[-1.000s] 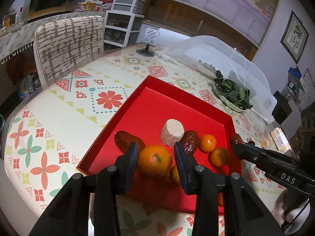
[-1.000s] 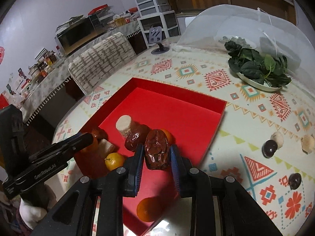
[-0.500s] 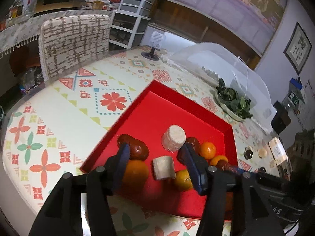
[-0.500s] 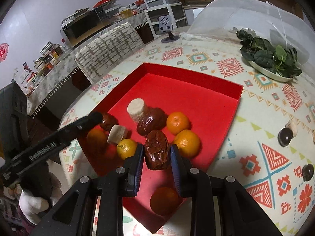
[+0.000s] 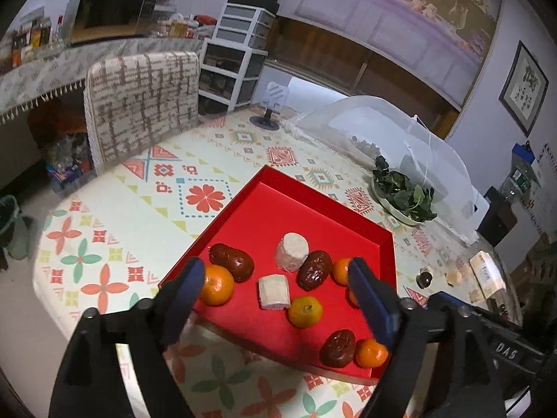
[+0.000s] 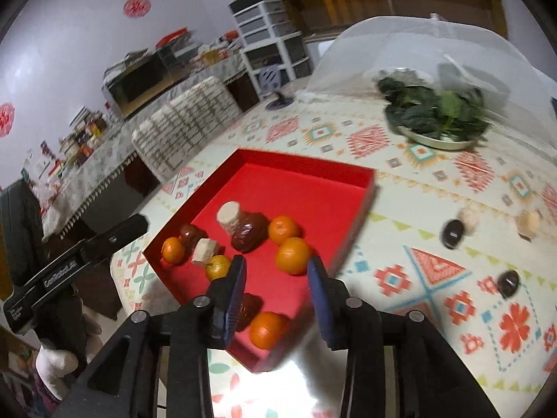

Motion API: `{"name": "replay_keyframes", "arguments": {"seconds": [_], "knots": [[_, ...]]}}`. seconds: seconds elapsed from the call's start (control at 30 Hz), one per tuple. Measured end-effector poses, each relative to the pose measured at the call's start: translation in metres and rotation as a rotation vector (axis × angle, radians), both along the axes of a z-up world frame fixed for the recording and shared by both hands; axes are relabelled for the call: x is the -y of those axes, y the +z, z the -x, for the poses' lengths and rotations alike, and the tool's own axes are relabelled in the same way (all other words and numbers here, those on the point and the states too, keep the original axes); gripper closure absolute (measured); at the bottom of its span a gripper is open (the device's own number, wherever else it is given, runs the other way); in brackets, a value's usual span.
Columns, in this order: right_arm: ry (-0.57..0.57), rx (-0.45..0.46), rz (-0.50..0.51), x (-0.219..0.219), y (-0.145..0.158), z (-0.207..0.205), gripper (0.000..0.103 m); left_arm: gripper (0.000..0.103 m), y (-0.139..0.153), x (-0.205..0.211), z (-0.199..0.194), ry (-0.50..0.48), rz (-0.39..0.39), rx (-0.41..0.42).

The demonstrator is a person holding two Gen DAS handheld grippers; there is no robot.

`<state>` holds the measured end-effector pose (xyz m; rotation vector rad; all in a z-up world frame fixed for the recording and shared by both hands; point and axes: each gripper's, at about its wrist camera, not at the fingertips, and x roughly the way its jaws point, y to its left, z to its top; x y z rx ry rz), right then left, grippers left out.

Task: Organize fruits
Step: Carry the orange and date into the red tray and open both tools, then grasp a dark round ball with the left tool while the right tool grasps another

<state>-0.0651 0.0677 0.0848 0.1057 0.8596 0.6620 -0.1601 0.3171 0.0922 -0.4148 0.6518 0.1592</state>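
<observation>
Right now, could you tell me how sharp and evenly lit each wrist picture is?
Left wrist view: sharp, evenly lit, strongly bowed by the fisheye, dark corners. Right wrist view: smeared throughout, the plate of greens softest, with white glare on the table below the red tray.

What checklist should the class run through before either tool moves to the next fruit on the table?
1. Left tool open and empty: ok, its jaws have just been opening and nothing is gripped.
2. Right tool released: ok, jaws just opening, the dark date lies in the tray beside an orange.
3. Red tray has free floor: ok, the far half is bare.
4. Pieces left outside the tray: not ok, a dark fruit and others sit on the tablecloth.
5. Path to them clear: cannot tell, the right view is blurred.
</observation>
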Motion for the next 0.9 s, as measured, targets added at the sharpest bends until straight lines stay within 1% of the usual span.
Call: {"name": "replay_keyframes", "arguments": {"seconds": [0.03, 0.1, 0.2, 0.33, 0.47, 0.57, 0.63, 0.73, 0.9], "knots": [[-0.021, 0.001, -0.010, 0.010, 0.001, 0.002, 0.063, 0.017, 0.003, 0.005, 0.003, 0.000, -0.015, 0.003], [-0.055, 0.005, -0.024, 0.026, 0.002, 0.005, 0.063, 0.017, 0.007, 0.018, 0.007, -0.030, -0.027, 0.011], [-0.119, 0.003, -0.046, 0.056, 0.001, 0.010, 0.063, 0.017, 0.009, 0.041, 0.008, -0.067, -0.062, 0.002], [-0.183, -0.010, -0.066, 0.087, -0.006, 0.019, 0.062, 0.016, 0.010, 0.089, 0.011, -0.110, -0.181, -0.010], [-0.218, -0.012, -0.058, 0.108, -0.015, 0.030, 0.062, 0.016, 0.006, 0.127, 0.012, -0.151, -0.251, -0.024], [-0.231, -0.016, -0.057, 0.119, -0.020, 0.035, 0.062, 0.016, 0.004, 0.151, 0.014, -0.158, -0.327, -0.025], [-0.237, -0.012, -0.052, 0.126, -0.022, 0.038, 0.061, 0.016, 0.003, 0.161, 0.015, -0.160, -0.360, -0.027], [-0.245, -0.009, -0.048, 0.134, -0.025, 0.040, 0.057, 0.017, 0.000, 0.172, 0.014, -0.180, -0.363, -0.035], [-0.264, -0.017, -0.060, 0.149, -0.029, 0.039, 0.057, 0.016, -0.004, 0.185, 0.008, -0.219, -0.355, -0.056]]}}
